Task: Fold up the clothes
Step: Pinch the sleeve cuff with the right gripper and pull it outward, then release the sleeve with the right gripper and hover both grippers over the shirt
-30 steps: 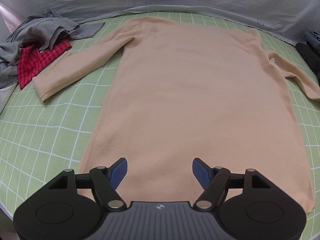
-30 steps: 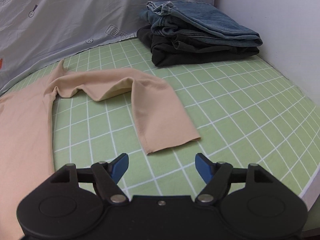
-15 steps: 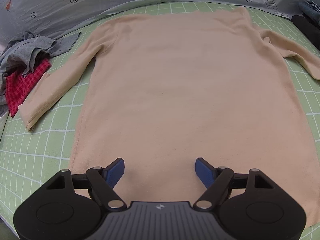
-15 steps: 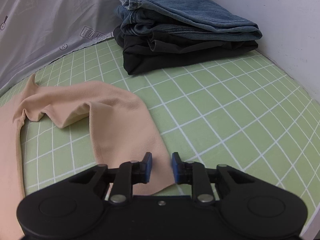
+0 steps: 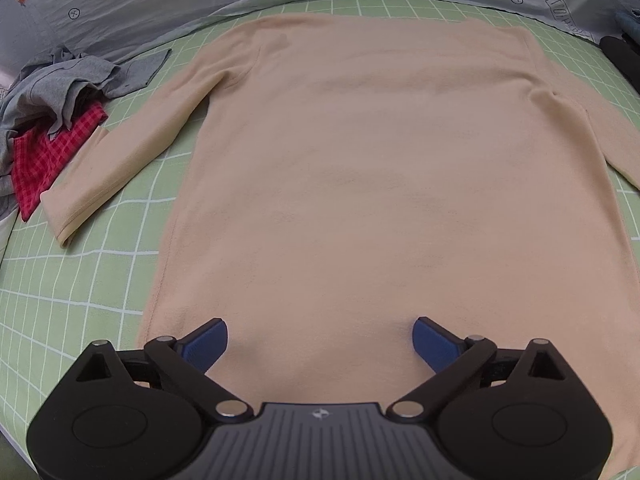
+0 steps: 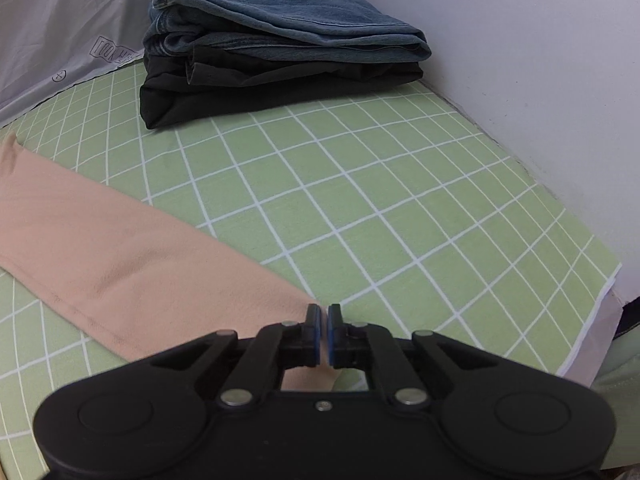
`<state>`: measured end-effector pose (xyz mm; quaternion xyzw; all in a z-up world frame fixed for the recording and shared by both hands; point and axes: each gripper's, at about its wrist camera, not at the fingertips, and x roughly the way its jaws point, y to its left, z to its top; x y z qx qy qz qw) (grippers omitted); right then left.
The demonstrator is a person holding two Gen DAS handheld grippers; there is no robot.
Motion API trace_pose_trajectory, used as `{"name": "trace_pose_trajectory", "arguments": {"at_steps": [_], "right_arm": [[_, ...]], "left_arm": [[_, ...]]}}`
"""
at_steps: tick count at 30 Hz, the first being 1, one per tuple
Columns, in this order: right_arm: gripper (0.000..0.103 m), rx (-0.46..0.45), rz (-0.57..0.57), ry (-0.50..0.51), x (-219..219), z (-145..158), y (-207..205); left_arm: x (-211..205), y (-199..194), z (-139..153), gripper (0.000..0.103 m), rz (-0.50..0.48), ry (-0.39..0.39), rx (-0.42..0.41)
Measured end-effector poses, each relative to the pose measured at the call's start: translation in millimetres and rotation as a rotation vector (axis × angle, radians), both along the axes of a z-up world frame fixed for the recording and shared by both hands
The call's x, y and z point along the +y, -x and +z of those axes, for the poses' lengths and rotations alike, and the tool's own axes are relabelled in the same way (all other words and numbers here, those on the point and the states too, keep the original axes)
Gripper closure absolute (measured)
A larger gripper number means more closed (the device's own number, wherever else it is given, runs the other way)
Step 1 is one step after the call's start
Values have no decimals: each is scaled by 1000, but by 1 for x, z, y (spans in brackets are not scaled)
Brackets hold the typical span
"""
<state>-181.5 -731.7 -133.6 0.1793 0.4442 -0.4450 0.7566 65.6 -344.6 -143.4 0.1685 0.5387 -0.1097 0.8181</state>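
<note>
Peach long-sleeved top (image 5: 384, 184) lies spread flat on the bed (image 6: 360, 200), sleeves out to both sides. Your right gripper (image 6: 323, 336) is clenched on the right sleeve's cuff (image 6: 280, 304) near the bed's right edge; carry it across the body without dragging. Left gripper (image 5: 320, 340) hovers released over the hem.

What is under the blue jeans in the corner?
Under the folded blue jeans lies a folded black garment, and under that the green checked sheet. Whether anything else is tucked between or beneath the layers cannot be seen, because the stack covers it.
</note>
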Motion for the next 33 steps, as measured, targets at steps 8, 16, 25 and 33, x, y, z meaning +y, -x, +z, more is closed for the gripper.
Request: {"name": "trace_pose_trajectory", "arguments": {"at_steps": [8, 16, 25, 33], "right_arm": [[80, 56, -7, 41, 2, 1, 1], [35, -3, 10, 57, 14, 12, -15], [0, -130, 388, -5, 85, 34, -79], [0, -140, 663, -31, 193, 53, -129]], "left_arm": [[22, -6, -7, 0, 128, 114, 64], [24, 2, -8, 0, 138, 135, 31], [33, 2, -8, 0, 84, 155, 37], [111, 13, 22, 0, 146, 222, -60]]}}
